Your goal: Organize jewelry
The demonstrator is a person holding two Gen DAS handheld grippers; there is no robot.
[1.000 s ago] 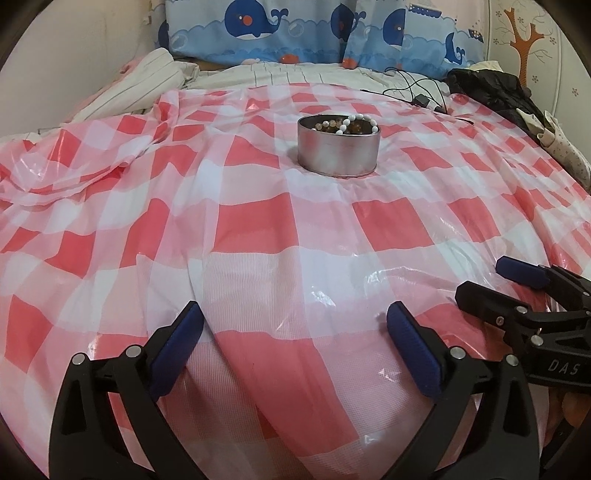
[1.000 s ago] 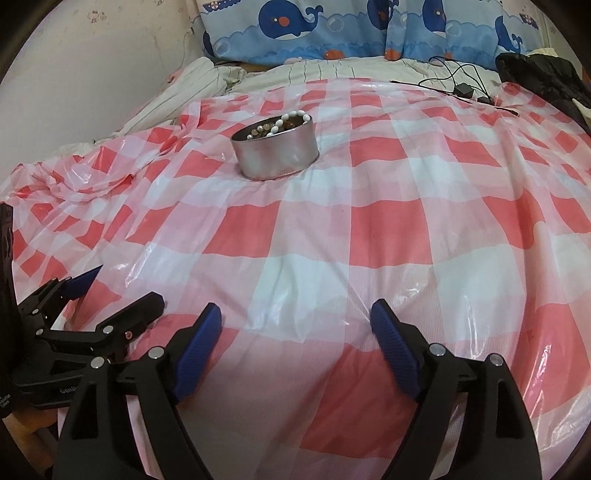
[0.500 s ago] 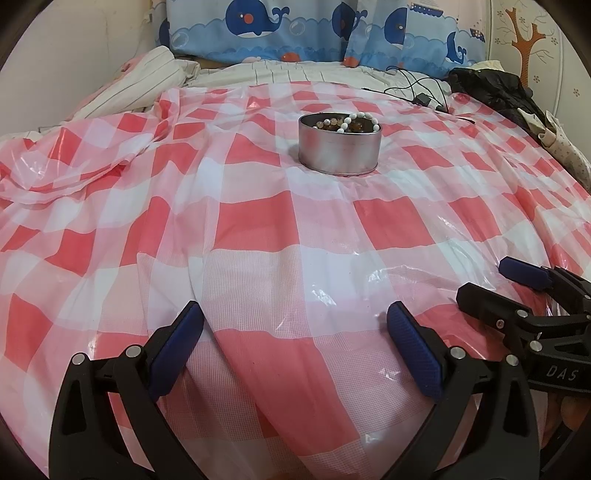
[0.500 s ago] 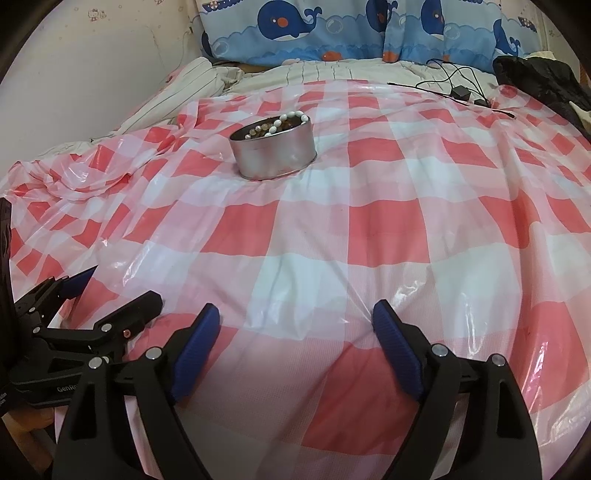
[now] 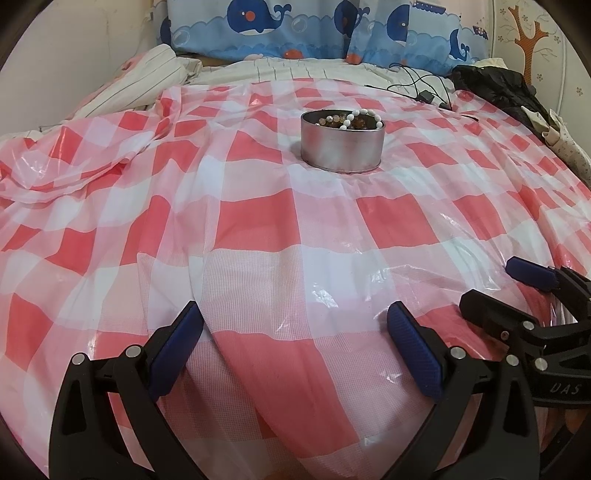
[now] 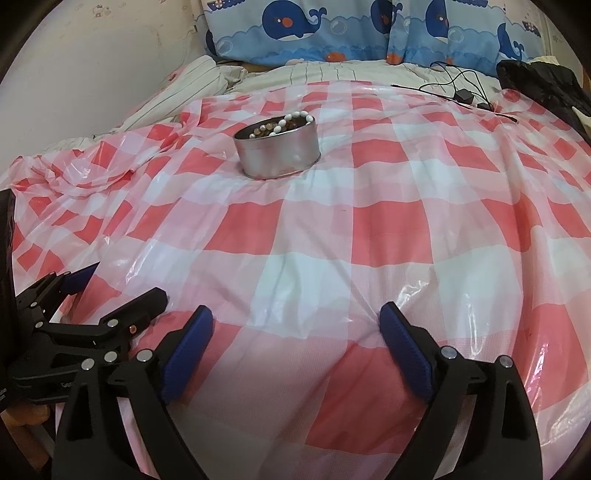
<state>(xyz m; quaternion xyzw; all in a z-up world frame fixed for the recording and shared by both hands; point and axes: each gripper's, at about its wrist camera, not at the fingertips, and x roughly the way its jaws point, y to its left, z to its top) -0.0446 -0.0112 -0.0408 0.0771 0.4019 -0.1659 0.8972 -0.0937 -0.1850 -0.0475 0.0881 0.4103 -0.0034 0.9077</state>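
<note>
Well beyond both tongs: jewelry tin

"DAS" on right gripper (partly cut)

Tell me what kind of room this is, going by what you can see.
Most likely a bedroom, probably a child's. The whale-print pillows sit at the head of a bed with striped bedding, and a red checked plastic sheet is spread over it as a work surface for the round tin of bead bracelets.
</note>
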